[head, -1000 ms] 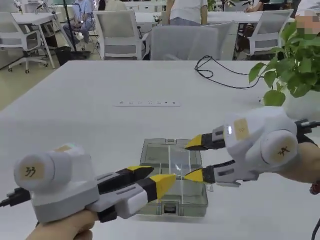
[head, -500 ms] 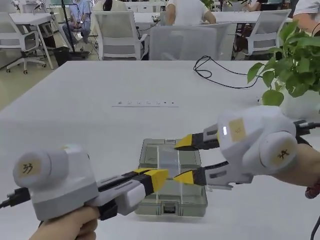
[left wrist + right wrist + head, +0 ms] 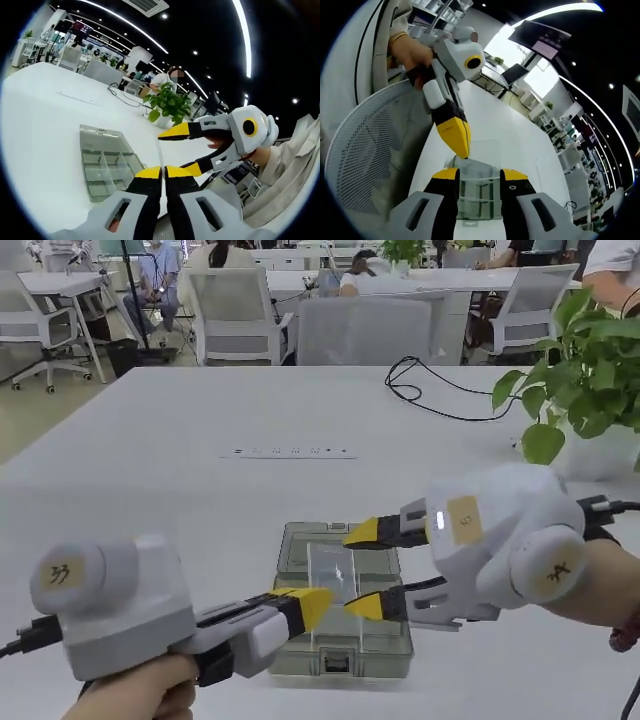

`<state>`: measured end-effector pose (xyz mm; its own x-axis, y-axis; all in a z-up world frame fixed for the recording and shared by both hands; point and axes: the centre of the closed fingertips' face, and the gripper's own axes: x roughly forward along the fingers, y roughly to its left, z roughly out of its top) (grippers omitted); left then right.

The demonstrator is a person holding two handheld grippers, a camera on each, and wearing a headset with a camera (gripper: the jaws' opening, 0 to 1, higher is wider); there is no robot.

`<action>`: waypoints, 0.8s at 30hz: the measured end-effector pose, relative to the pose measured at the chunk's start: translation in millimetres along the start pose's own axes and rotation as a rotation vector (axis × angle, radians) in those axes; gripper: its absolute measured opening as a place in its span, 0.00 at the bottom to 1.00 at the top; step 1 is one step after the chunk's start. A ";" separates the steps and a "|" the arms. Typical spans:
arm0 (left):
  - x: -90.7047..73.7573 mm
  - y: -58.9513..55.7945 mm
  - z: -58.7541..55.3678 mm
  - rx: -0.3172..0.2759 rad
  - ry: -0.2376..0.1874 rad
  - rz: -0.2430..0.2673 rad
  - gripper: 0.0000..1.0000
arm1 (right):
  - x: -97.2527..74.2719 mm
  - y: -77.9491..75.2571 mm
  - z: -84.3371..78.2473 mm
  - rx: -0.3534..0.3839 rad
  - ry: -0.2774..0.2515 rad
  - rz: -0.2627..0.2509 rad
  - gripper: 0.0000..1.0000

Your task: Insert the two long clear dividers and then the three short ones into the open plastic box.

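One thin clear divider sheet (image 3: pixel 335 568) clamped in left hand-held gripper (image 3: pixel 308 600) above open translucent plastic box (image 3: pixel 290 558); right hand-held gripper (image 3: pixel 352 570) jaws apart. Risk: sheet tilts, misses slots.

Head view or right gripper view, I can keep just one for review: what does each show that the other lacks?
Head view: the potted plant at the table's right edge. Right gripper view: a white mesh chair back and a gold bracelet on the person's wrist. Both: the left tool shut on the clear divider, held upright over the plastic box, with the right tool open near it.
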<state>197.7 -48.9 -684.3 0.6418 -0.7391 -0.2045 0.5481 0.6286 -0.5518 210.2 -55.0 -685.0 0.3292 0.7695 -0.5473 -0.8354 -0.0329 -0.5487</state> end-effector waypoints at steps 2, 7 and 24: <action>0.7 1.3 -0.1 -0.026 0.011 0.006 0.00 | 0.4 -0.3 -0.9 0.002 0.006 -0.004 0.33; 1.8 1.8 0.7 -0.035 0.019 0.011 0.00 | 0.7 -2.2 -2.6 0.024 0.008 -0.013 0.33; -8.5 30.1 -13.3 0.212 0.138 0.102 0.00 | -0.1 2.0 -14.4 0.232 -0.032 0.032 0.34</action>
<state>201.7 -26.9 -710.0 0.6282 -0.6863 -0.3666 0.5937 0.7273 -0.3442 214.9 -64.3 -695.2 0.2893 0.7906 -0.5396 -0.9253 0.0865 -0.3694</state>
